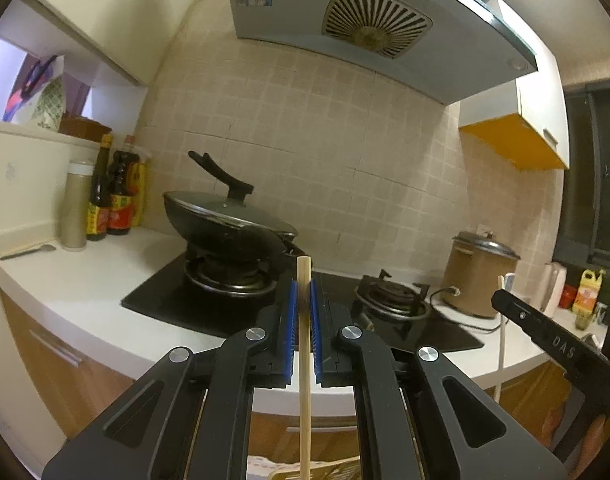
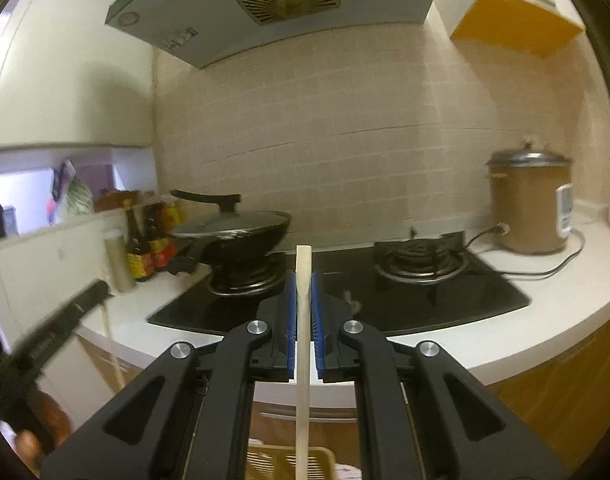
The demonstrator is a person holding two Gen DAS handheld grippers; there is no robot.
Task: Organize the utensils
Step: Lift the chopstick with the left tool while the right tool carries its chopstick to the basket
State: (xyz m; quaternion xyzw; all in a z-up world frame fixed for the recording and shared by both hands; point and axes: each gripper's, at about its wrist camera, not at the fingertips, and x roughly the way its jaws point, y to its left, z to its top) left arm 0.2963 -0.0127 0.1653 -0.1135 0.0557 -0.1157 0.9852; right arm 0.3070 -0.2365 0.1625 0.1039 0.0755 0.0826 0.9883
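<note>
In the left wrist view my left gripper [image 1: 303, 286] is shut on a pale wooden chopstick [image 1: 304, 360] that stands upright between the blue pads [image 1: 292, 320]. Its top pokes above the fingertips and its lower end runs out of the bottom of the frame. In the right wrist view my right gripper [image 2: 304, 278] is shut on a second chopstick [image 2: 303, 360], also upright. Each gripper appears in the other's view: the right one [image 1: 501, 300] at the right edge, the left one [image 2: 101, 288] at the left edge, blurred. A dark spoon [image 1: 27, 252] lies on the counter at far left.
Both grippers face a white counter [image 1: 85, 284] with a black gas hob [image 2: 445, 296]. A lidded wok [image 1: 225, 220] sits on the left burner, sauce bottles [image 1: 113, 200] stand left and a brown cooker [image 2: 529, 204] right. A yellow slotted basket [image 2: 265, 460] lies below the grippers.
</note>
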